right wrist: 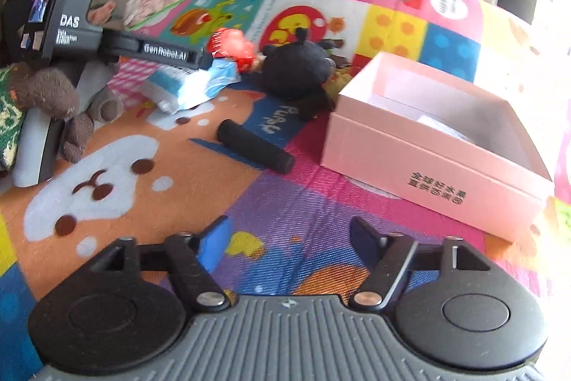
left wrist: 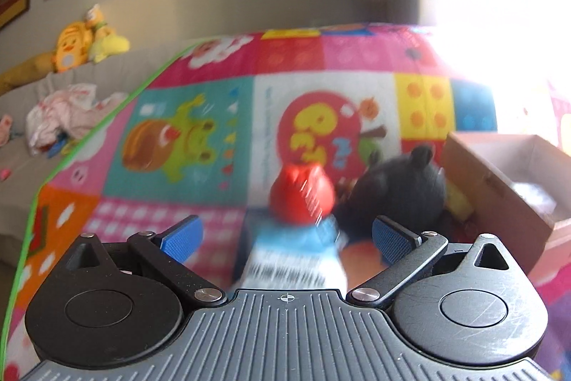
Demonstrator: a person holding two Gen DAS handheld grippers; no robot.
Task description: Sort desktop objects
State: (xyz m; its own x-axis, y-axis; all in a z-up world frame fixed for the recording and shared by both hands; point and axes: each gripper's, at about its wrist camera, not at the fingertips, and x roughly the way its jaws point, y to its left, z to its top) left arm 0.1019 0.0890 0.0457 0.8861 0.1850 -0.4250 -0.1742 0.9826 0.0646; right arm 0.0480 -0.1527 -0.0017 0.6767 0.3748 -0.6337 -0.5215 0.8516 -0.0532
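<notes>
Left gripper (left wrist: pixel 283 234) jaws apart around a blue-white packet (left wrist: pixel 296 259), pads clear, right gripper (right wrist: pixel 285 238) spread over bare play mat (right wrist: pixel 107 202), pink box (right wrist: pixel 428 159) near the mat's right edge, black cylinder (right wrist: pixel 255 145) just beside it

**Colours and patterns on the play mat**

A multicoloured patchwork mat (right wrist: pixel 278 195) with cartoon prints is shown. A pale pink box (right wrist: pixel 428 163), a black cylinder (right wrist: pixel 255 145), a black plush toy (right wrist: pixel 299 66), a red packet (right wrist: pixel 232 47) and a blue-and-white pack (right wrist: pixel 189 84) are seen.
</notes>
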